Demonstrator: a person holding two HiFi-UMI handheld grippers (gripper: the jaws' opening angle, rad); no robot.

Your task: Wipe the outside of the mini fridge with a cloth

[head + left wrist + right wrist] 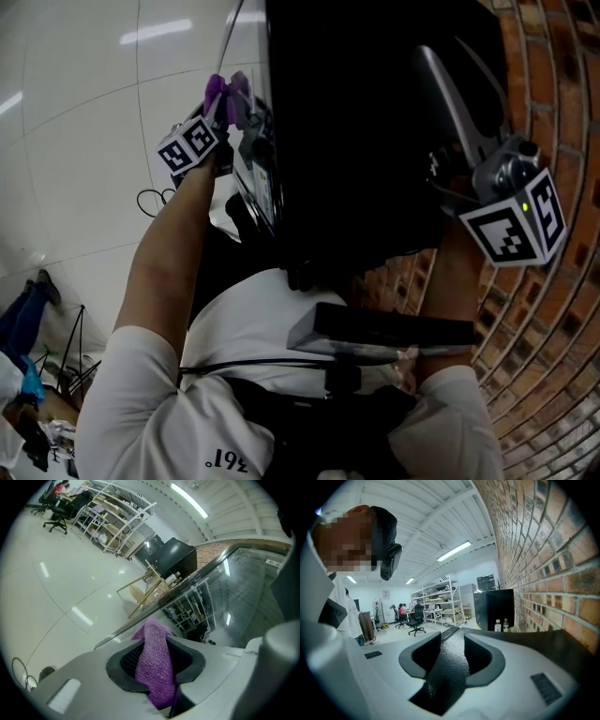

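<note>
The black mini fridge (366, 131) fills the upper middle of the head view. At its left side my left gripper (230, 105) is shut on a purple cloth (225, 92). In the left gripper view the cloth (154, 663) sticks out between the pads, next to the fridge's glossy side (253, 597). My right gripper (433, 67) is at the fridge's right side, close to the brick wall (553, 103). In the right gripper view a black textured edge of the fridge (450, 663) fills the gap between the pads of the right gripper (452, 653), which clamp it.
White tiled floor (84, 112) lies left of the fridge, with a cable (150, 199) on it. A second black cabinet (494, 607) with small bottles (500, 625) stands by the wall. Shelving (117, 513), office chairs (415, 620) and people are farther off.
</note>
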